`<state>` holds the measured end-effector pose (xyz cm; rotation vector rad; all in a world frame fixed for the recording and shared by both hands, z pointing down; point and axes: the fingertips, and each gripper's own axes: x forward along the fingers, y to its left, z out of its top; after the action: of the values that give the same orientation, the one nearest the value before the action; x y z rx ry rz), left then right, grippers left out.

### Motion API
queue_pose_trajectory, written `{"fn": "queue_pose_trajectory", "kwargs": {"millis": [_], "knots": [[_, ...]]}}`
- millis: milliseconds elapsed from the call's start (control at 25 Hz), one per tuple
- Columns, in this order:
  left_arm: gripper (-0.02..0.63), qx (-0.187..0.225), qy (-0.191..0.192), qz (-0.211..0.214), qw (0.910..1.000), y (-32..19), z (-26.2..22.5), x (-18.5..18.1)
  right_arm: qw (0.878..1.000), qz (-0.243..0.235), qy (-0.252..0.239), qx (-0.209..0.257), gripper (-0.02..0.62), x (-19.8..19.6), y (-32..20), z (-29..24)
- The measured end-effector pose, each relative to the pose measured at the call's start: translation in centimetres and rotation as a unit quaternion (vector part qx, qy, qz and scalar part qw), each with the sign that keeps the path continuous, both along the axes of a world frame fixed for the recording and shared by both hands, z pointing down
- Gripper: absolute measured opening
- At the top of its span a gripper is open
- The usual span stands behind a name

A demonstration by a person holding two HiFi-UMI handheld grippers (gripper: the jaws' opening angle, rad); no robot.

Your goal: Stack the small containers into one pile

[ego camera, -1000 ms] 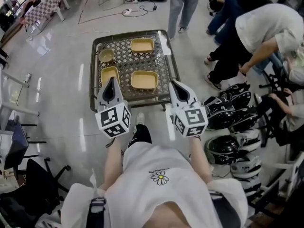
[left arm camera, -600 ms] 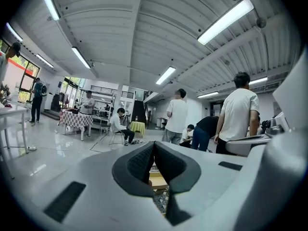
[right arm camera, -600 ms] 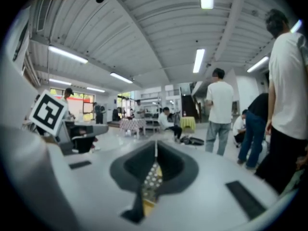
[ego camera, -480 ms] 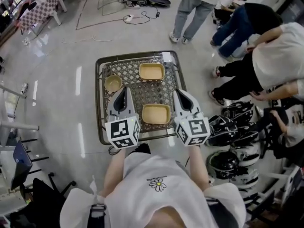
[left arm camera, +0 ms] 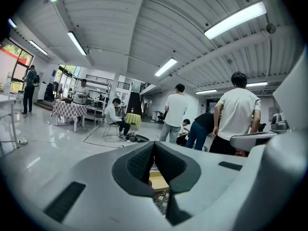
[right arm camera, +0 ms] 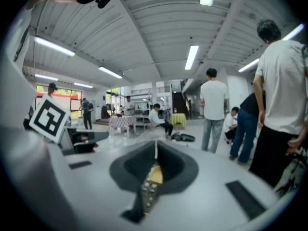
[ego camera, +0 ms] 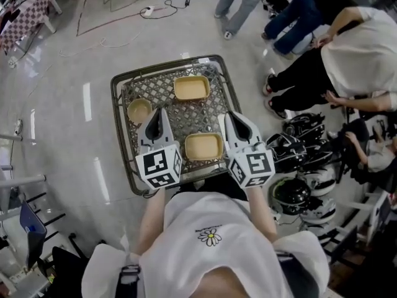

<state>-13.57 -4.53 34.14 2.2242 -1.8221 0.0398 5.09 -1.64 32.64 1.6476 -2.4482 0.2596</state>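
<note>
Nothing is stacked yet — the round bowl (ego camera: 139, 110), far tub (ego camera: 191, 87) and near tub (ego camera: 203, 146) sit apart on the table (ego camera: 186, 118). My left tongs (ego camera: 155, 113) and right tongs (ego camera: 231, 117) hover closed — both empty.

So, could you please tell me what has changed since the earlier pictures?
The left claw and right claw advanced over the table, now flanking the near rectangular container. Nothing was grasped; both claws stay shut, and nothing on the table shifted.
</note>
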Motion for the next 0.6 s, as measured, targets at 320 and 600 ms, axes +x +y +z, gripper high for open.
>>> {"fn": "queue_pose_trajectory", "kwargs": {"millis": [320,600], "knots": [[0.026,-0.015,0.003,-0.019,0.9997,-1.4,1.3,-0.2,1.0,0.011,-0.012,-0.002,0.034,0.5,-2.2,1.2],[0.026,-0.018,-0.011,-0.048,0.9986,-2.3,1.4,0.3,0.999,-0.007,-0.04,-0.014,0.034,1.2,-4.4,2.3]]}}
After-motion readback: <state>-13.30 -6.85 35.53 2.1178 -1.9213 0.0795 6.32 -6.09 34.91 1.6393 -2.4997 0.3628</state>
